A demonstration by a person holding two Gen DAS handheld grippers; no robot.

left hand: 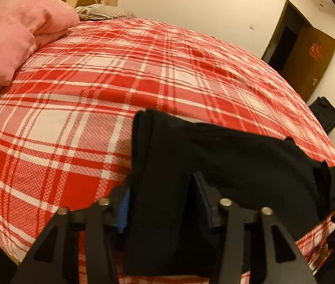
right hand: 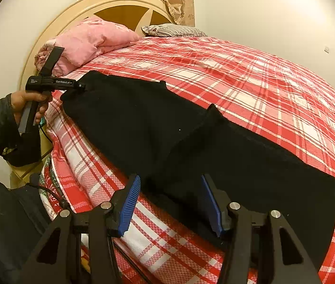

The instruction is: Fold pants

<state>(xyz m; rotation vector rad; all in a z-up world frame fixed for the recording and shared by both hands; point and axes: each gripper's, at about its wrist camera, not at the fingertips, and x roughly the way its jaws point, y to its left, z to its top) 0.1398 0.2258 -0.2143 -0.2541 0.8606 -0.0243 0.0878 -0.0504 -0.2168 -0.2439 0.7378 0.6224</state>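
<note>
Grabbing the black pants point(right hand: 167, 130) by both ends.
My left gripper point(left hand: 162, 203) pinches cloth; my right gripper point(right hand: 171, 203) gapes at six o'clock, needing a squeeze.

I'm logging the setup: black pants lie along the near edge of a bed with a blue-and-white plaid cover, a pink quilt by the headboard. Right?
Not quite: the plaid bed cover is red and white, as both wrist views show. The black pants do lie along its near edge, with the pink quilt by the headboard.

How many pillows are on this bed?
2: a pink pillow at the headboard, and a striped pillow beside it on the plaid bedspread. More may be hidden.
</note>
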